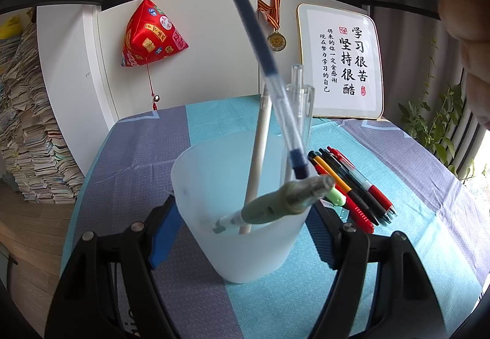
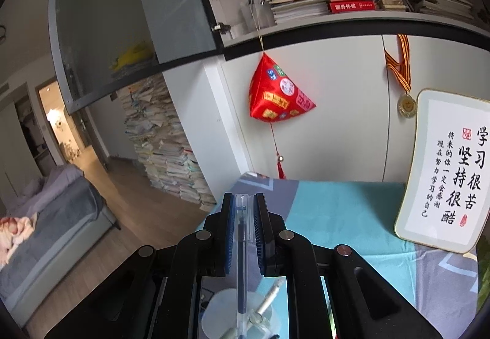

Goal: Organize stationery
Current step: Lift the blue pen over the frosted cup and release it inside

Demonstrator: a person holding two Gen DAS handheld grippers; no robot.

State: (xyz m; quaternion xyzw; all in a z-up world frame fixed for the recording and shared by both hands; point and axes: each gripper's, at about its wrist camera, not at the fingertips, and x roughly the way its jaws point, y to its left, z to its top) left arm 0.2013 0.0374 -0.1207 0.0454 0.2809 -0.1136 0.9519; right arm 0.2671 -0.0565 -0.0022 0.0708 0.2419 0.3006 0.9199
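Observation:
A frosted white cup [image 1: 245, 235] stands on the striped tablecloth, held between my left gripper's [image 1: 242, 222] blue pads. It holds a green pen [image 1: 288, 198], a beige stick [image 1: 258, 152] and a clear pen [image 1: 301, 106]. My right gripper [image 2: 243, 216] is shut on a clear blue-ink pen [image 2: 242, 253], which hangs down with its tip over the cup's rim in the left wrist view [image 1: 266, 69]. The cup shows below in the right wrist view [image 2: 220, 308].
Several red, black and orange pens [image 1: 358, 189] lie on the cloth right of the cup. A framed calligraphy board [image 1: 343, 63] leans on the wall behind. A red hanging ornament [image 1: 150, 35] and a medal [image 1: 277, 40] hang on the wall. Paper stacks [image 1: 27, 130] stand left.

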